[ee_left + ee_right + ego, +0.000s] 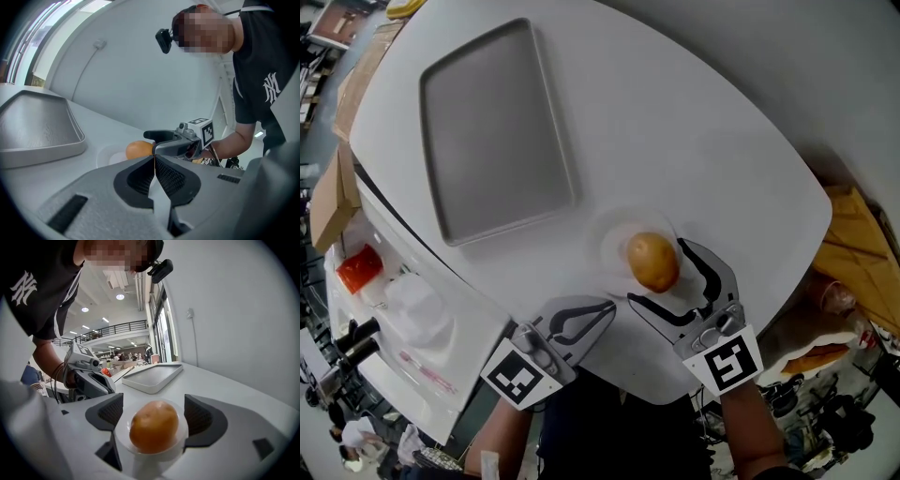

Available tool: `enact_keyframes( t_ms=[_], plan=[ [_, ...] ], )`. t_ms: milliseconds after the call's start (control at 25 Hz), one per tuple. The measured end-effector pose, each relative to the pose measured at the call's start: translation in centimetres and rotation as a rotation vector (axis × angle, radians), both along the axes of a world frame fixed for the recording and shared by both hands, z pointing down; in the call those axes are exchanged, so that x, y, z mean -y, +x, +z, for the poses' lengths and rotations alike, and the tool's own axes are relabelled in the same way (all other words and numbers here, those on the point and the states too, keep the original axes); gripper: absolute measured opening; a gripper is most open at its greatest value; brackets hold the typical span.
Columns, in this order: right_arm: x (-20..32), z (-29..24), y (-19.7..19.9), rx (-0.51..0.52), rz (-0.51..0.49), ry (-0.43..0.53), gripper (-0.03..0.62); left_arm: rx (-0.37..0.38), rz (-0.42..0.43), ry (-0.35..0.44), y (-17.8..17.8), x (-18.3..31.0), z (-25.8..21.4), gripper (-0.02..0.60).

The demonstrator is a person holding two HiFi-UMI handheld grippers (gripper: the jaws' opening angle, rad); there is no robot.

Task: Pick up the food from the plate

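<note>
food [652, 262] on plate [612, 238] — between right gripper [655, 270] jaws | tray [492, 131] behind-left on table [694, 122]

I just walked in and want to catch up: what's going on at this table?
A person holds a two-jaw gripper in each hand over a white table. The right gripper is open, with its jaws on either side of a round orange-brown piece of food on a small plate, not pressing on it. The left gripper is shut on nothing, just beside the plate. A grey tray lies farther along the table. The food is not yet picked up.
</note>
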State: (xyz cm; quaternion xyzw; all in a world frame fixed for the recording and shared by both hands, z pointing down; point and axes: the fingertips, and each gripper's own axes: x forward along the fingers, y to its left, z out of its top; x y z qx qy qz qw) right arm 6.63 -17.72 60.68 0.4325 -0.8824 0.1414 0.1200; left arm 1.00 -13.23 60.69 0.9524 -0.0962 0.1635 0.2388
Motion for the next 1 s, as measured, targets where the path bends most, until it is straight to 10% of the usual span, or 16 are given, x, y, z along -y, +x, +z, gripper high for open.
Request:
enact_keyframes(
  t_ms=[1000],
  plan=[
    [0.4, 5.1, -1.9, -0.162, -0.056, -0.048, 0.37, -0.002, -0.02, 0.057, -1.3, -0.3, 2.0, 0.008]
  ],
)
